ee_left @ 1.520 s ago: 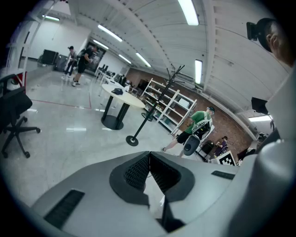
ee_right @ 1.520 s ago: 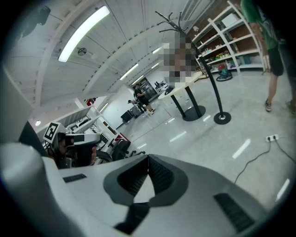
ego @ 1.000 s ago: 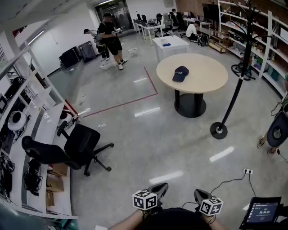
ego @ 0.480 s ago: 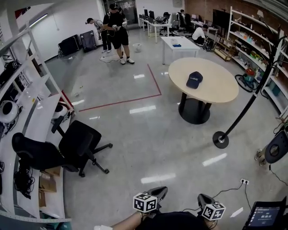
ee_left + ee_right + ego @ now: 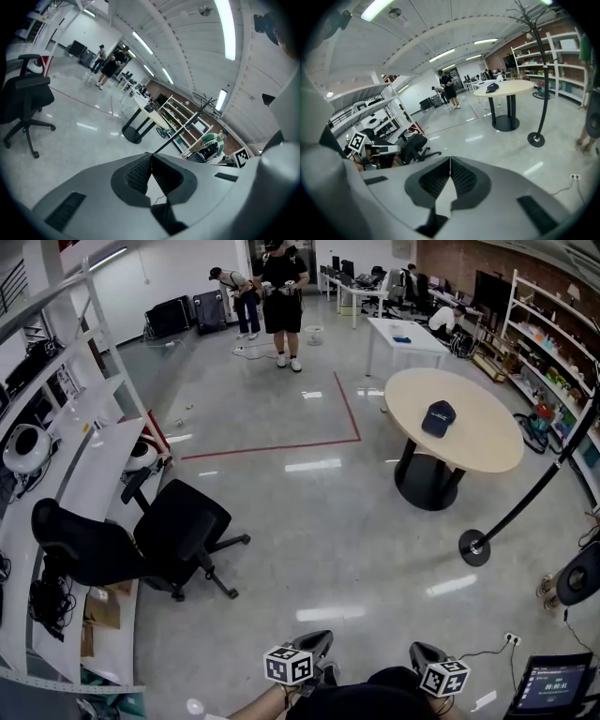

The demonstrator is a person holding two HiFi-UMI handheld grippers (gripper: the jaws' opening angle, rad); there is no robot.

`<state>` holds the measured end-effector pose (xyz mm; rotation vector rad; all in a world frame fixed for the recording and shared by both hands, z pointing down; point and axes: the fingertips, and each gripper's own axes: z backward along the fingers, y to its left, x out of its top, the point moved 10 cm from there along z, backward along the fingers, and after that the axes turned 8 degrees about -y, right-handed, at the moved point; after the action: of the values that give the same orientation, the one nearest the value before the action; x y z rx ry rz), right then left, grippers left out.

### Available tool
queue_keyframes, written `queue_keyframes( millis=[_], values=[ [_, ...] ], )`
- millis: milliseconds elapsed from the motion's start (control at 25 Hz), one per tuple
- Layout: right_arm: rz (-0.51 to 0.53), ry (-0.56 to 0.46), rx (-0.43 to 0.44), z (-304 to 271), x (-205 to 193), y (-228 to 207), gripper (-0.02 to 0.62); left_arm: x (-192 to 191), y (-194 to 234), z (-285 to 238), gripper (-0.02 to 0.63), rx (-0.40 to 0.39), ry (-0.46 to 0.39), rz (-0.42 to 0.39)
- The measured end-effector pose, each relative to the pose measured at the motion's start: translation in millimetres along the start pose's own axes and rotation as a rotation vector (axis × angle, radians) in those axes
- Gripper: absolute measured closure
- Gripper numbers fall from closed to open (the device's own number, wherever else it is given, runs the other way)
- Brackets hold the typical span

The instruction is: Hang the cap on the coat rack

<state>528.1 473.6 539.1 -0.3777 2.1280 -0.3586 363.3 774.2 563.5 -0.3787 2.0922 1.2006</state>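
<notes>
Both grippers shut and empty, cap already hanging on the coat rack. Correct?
One thing is wrong: the cap is not on the coat rack. The head view shows it lying on the round table, apart from the rack. The rest holds: the left gripper and right gripper are both shut and empty.

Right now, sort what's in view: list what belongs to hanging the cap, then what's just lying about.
For the job: cap on the round table, coat rack, left gripper, right gripper (both shut, empty).
Lying about: office chair, white table, screen.
</notes>
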Motion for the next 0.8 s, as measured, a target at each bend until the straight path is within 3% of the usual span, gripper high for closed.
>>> queue_keyframes(
  millis=[200,480,800],
  values=[
    [0.023,0.018,0.073,-33.9,10.4,9.1,0.592,5.1,7.3,4.2,0.6,0.037,-0.028,0.021],
    [0.003,0.024,0.159,-79.7,31.2,-10.4,0.592,20.8,9.2,-11.0,0.6,0.123,-0.041,-0.003],
    [-0.067,0.01,0.194,-114.9,77.5,-75.5,0.592,53.8,-31.5,-93.4,0.6,0.135,-0.056,-0.031]
  ],
)
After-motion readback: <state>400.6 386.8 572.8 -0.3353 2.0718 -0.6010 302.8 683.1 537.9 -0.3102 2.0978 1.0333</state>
